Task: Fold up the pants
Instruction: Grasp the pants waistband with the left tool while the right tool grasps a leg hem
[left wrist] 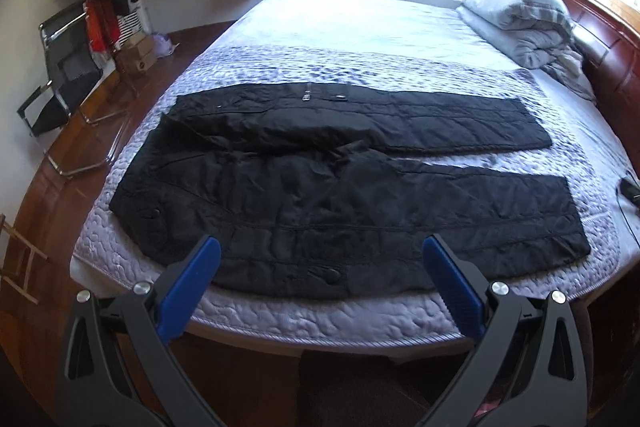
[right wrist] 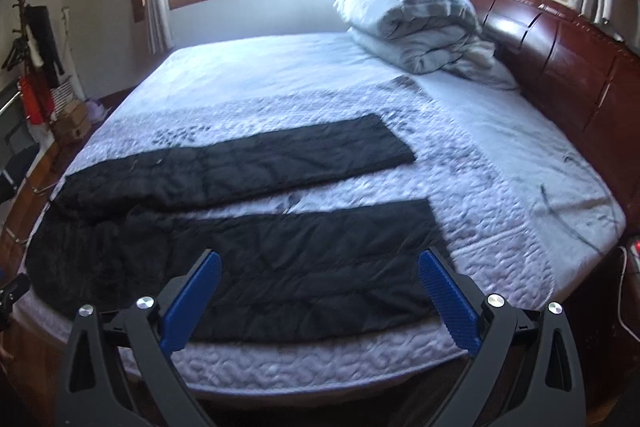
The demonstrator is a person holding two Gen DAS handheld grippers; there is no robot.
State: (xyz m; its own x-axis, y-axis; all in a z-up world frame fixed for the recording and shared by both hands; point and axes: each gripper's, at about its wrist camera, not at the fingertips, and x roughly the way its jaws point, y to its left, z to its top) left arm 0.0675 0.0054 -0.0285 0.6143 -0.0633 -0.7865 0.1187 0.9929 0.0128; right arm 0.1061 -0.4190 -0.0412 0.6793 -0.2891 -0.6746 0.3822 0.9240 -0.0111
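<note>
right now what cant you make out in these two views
- Left wrist view: the small dark object at the bed's right edge is cut off by the frame, too small to identify.
- Right wrist view: the pants are blurred, so no buttons or seams show.
- Both views: the pants' underside is hidden against the quilt.

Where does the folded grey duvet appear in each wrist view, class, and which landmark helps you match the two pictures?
Left wrist view: the duvet is at the upper right, at the bed's far corner.
Right wrist view: the duvet is above centre, beside the headboard.
Shared landmark: the black pants, spread flat on the bed in both.
</note>
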